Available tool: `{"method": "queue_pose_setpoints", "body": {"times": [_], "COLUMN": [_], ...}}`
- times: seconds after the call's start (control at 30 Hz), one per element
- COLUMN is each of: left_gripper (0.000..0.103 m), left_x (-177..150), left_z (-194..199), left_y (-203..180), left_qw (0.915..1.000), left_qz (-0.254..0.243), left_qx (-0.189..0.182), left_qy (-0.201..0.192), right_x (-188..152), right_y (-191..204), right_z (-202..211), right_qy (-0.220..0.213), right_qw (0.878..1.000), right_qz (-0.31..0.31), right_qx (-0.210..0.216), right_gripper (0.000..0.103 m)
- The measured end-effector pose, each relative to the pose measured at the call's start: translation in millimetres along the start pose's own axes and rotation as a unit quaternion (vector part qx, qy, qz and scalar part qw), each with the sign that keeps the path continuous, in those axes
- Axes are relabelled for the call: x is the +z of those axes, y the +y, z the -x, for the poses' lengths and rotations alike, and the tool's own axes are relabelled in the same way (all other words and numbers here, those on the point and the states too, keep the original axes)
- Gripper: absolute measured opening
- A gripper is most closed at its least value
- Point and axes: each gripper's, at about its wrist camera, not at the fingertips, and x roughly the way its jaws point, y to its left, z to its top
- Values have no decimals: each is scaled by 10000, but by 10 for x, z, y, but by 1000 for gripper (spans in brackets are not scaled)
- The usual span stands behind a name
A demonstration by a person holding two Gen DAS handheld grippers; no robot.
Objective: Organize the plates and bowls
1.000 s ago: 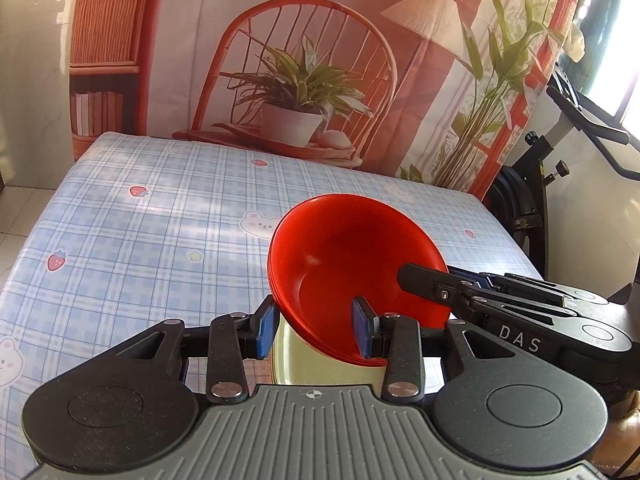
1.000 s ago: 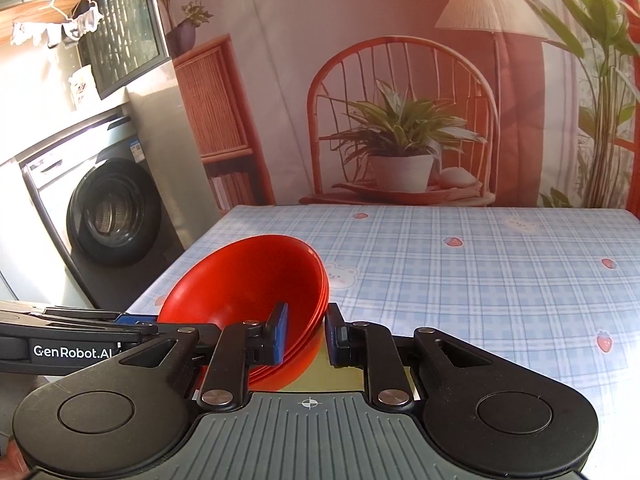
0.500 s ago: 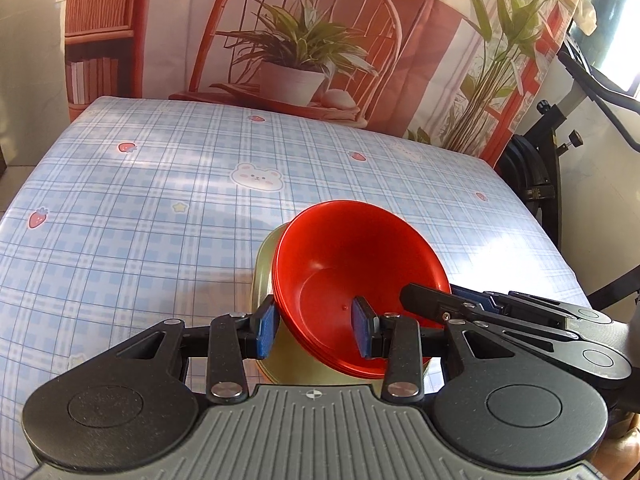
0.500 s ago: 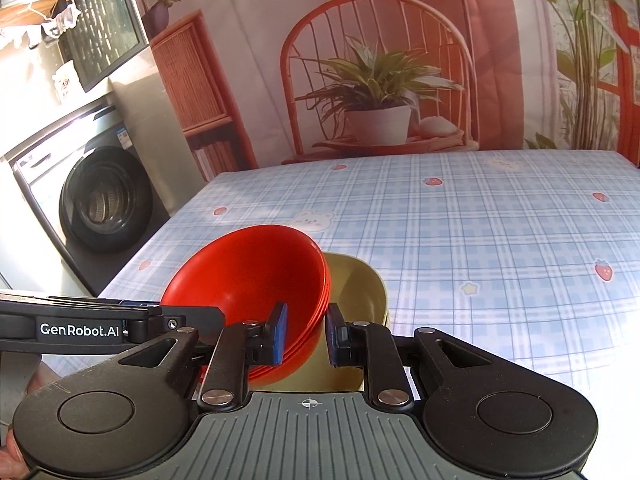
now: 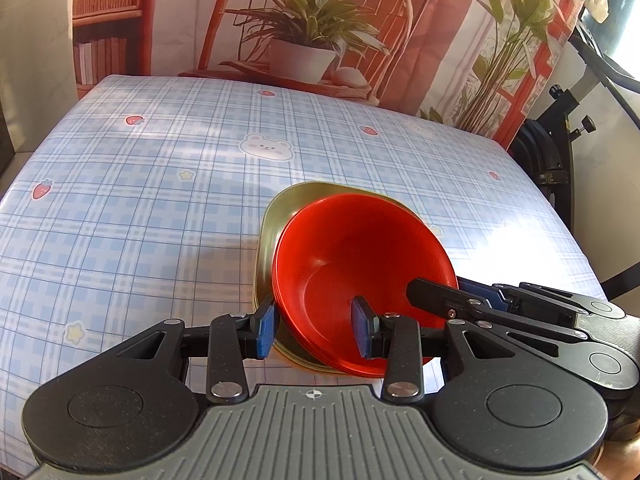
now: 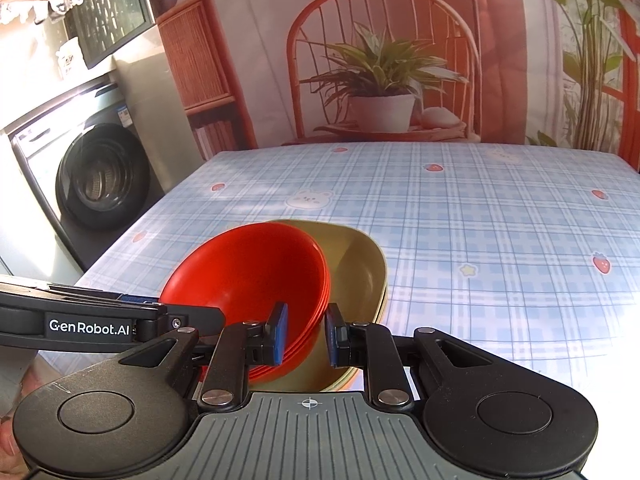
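Note:
A stack of red bowls (image 5: 352,248) (image 6: 248,268) leans tilted inside an olive-green squarish plate (image 5: 296,196) (image 6: 360,264) on the blue checked tablecloth (image 5: 160,184). My left gripper (image 5: 314,334) straddles the near rim of the red stack, one pad outside and one inside. My right gripper (image 6: 306,334) grips the other side of the same rim, its pads close together around the stack's edge. Each gripper shows in the other's view, the right one at right (image 5: 500,312), the left one at left (image 6: 100,320).
The table (image 6: 480,220) runs to a printed backdrop with a chair and plant (image 6: 380,92). A washing machine (image 6: 92,168) stands left of the table. An exercise bike (image 5: 568,132) stands off the table's right edge.
Both grippers have lowered the red bowl stack from the air down into the green plate. More of the plate shows now. The left jaws look slightly wider.

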Motion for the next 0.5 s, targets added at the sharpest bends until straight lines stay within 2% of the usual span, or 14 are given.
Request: {"method": "queue_pose_setpoints", "body": {"times": [0.23, 0.5], "left_gripper": [40, 40], "left_x": [-2, 18], "left_z": [14, 60], "left_y": [-8, 11], "left_qw": [9999, 9994], "left_qz": [-63, -97], "left_qx": [-13, 192], "left_qy": [-88, -260], "right_x": [-24, -36], "right_y": [-24, -31], "right_z": [-28, -33], "right_qy": [81, 77], "right_qw": [9999, 9998], "right_qz": [2, 17], "right_qx": [-99, -161], "right_gripper": [18, 18]}}
